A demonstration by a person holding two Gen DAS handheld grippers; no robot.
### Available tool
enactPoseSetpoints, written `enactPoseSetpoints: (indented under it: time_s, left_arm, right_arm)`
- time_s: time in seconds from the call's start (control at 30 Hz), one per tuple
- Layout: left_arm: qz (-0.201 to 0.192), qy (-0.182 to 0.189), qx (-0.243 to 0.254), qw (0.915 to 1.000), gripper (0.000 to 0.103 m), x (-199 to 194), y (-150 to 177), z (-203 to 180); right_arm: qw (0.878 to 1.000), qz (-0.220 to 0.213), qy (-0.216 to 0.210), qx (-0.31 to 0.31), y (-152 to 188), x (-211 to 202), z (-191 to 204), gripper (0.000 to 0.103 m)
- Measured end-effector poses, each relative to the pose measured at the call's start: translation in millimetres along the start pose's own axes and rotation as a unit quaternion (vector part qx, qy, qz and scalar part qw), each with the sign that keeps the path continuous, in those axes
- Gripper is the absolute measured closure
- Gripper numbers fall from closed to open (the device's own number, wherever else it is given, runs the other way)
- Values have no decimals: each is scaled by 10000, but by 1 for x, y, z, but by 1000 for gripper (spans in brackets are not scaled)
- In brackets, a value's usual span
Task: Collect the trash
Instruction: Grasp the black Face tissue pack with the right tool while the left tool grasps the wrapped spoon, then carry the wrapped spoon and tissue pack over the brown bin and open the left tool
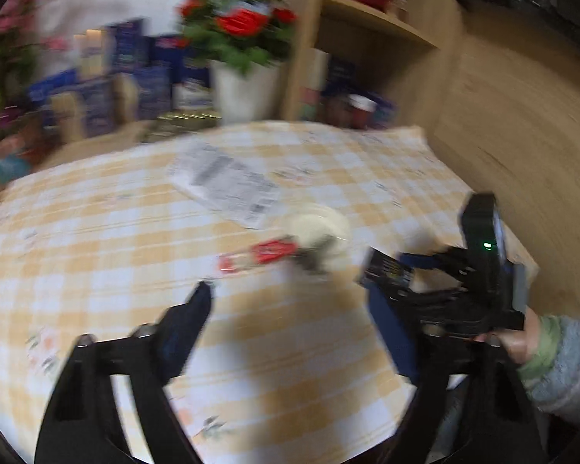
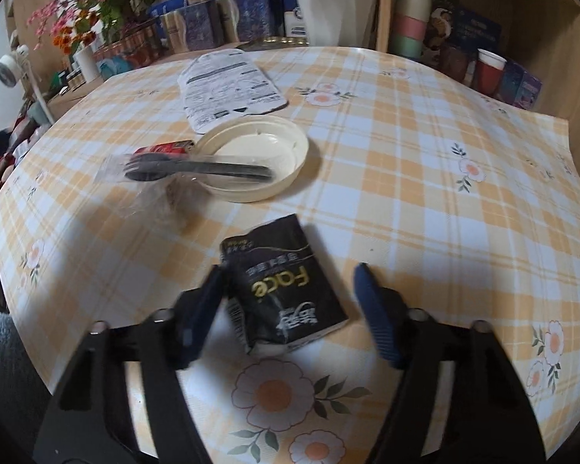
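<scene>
A black tissue packet [image 2: 286, 290] lies on the checked tablecloth [image 2: 425, 193] between the fingers of my right gripper [image 2: 290, 274], which is open around it. Its left finger is at the packet's edge. Beyond lie a cream lid [image 2: 274, 147], a wrapped black fork [image 2: 197, 170], a red wrapper [image 2: 166, 149] and a white printed sachet [image 2: 228, 85]. My left gripper [image 1: 290, 290] is open and empty above the table. In its blurred view the right gripper [image 1: 444, 282] and packet [image 1: 386, 270] show at right, with the red wrapper [image 1: 263, 255], lid [image 1: 321, 228] and sachet [image 1: 224, 178] ahead.
A white flowerpot [image 2: 336, 4], blue boxes [image 2: 220, 15] and pink flowers [image 2: 81, 4] stand behind the table. A wooden shelf [image 2: 464, 31] with stacked cups and a red cup [image 2: 489, 71] is at the back right. The table edge [image 2: 560, 386] runs close on the right.
</scene>
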State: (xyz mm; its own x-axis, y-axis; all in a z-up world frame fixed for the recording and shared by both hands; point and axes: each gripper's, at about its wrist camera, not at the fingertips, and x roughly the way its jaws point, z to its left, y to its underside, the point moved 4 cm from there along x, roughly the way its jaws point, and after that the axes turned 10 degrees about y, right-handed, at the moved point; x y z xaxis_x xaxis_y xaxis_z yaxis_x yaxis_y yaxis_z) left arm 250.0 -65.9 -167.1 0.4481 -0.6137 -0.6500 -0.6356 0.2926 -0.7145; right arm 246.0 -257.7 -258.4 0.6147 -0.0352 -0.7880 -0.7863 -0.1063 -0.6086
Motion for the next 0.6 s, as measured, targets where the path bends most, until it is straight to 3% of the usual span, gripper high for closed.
enactPoseSetpoints:
  time_s: [0.13,0.27,0.6]
  left_arm:
    - [401,160,-88,9990,64,32,2,1]
    - [629,201,201,9976,65,52,-3,-5]
    - [1099,20,793,9908,65,113,-30,-6]
  right_arm:
    - [9995,-269,-50,134,3,-12,-2,62]
    - [9954,-476,-343,752,11,-28,-14,64]
    - [9909,-770,-355,1046,19,-45,-31,66]
